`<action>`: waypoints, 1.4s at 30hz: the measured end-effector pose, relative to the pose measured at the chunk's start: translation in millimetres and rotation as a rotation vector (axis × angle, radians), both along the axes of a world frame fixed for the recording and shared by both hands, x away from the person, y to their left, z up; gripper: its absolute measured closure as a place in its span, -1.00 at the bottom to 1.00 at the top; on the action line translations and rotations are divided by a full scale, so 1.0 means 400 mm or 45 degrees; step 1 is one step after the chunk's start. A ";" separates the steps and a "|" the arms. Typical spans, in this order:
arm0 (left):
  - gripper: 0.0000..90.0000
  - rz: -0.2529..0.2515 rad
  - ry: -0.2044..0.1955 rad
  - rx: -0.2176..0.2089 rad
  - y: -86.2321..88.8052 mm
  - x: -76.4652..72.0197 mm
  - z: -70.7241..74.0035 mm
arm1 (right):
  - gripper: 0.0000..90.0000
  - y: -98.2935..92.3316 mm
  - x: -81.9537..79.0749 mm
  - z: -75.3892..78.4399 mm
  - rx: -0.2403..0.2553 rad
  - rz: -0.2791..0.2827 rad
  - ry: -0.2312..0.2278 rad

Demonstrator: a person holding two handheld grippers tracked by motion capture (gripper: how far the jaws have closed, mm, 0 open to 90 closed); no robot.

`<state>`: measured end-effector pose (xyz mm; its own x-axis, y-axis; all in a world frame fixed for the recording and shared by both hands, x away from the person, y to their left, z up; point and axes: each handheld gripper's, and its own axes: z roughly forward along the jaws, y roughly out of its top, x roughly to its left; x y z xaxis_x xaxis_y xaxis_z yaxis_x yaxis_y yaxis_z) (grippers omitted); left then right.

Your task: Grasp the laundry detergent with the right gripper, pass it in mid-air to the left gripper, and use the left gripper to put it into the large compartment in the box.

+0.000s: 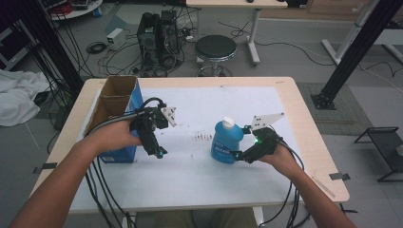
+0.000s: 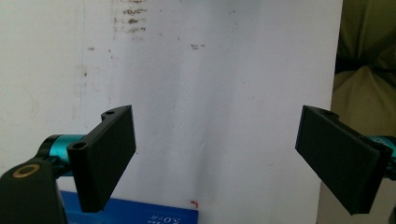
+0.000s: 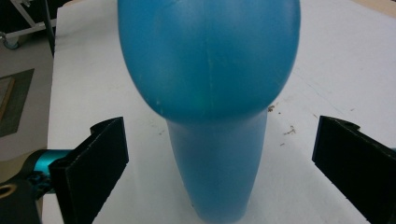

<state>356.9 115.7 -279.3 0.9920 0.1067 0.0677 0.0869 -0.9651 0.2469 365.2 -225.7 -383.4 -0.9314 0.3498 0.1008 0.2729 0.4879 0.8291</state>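
Note:
A blue plastic bottle (image 1: 224, 145) with a white cap stands upright on the white table cover (image 1: 190, 171), right of centre. My right gripper (image 1: 241, 142) is open at the bottle's right side. In the right gripper view the bottle (image 3: 210, 93) stands between the two spread jaws of the right gripper (image 3: 215, 168), and neither jaw touches it. My left gripper (image 1: 159, 153) hovers beside an open blue cardboard box (image 1: 121, 107). The left gripper (image 2: 215, 158) is open with nothing between its jaws, above bare white cover and a blue box edge (image 2: 140, 213).
Brown specks (image 1: 204, 137) mark the cover between the two grippers. Past the table's far edge stand a black stool (image 1: 216, 47) and a computer tower (image 1: 157, 38) among cables. A white cloth (image 1: 16, 97) lies off to the left.

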 end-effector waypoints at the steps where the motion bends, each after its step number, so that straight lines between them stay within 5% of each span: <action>1: -0.73 0.000 0.000 0.000 0.000 0.000 0.000 | -0.94 0.004 0.001 -0.002 0.004 -0.005 -0.003; 30: -0.73 0.006 -0.002 0.002 0.005 0.001 -0.003 | -0.89 0.052 -0.001 -0.030 0.067 -0.040 -0.081; 36: -0.73 0.008 0.001 -0.010 0.006 0.003 -0.005 | -0.67 0.051 -0.004 -0.034 0.104 -0.032 -0.081; 42: -0.73 0.006 0.005 -0.009 0.006 0.003 -0.005 | -0.67 0.052 -0.006 -0.039 0.105 -0.047 -0.091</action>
